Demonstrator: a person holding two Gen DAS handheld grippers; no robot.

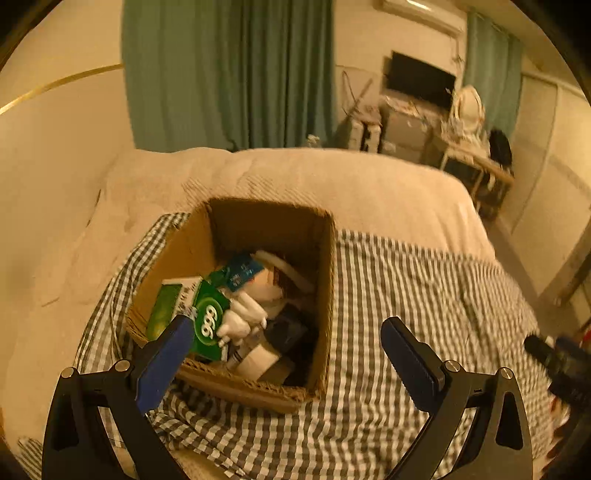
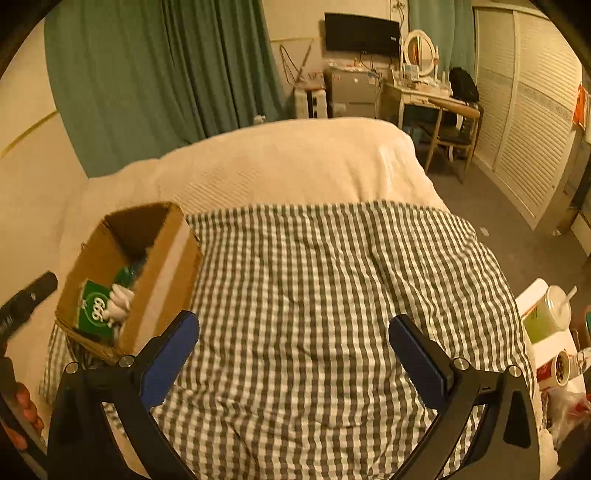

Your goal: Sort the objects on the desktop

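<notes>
An open cardboard box (image 1: pixel 325 280) stands on a grey checked cloth (image 1: pixel 406 295) spread over a bed. Inside lie a green packet marked 666 (image 1: pixel 208 321), a white plug charger (image 1: pixel 240 317), a blue card (image 1: pixel 240 273) and several other small items. My left gripper (image 1: pixel 288 347) hovers over the box's near side, open, with nothing between its blue pads. In the right wrist view the same box (image 2: pixel 162 273) sits at the left, and my right gripper (image 2: pixel 293 339) stands open and empty above bare checked cloth (image 2: pixel 314 277). The other gripper's tip (image 2: pixel 33 295) shows at the left edge.
A cream blanket (image 2: pixel 288 162) covers the far half of the bed. At the right edge of the right wrist view stand a lidded cup with a straw (image 2: pixel 550 314) and a small cup (image 2: pixel 557 367). A desk (image 2: pixel 432 98), a monitor (image 2: pixel 362 33) and green curtains (image 2: pixel 147 74) lie beyond.
</notes>
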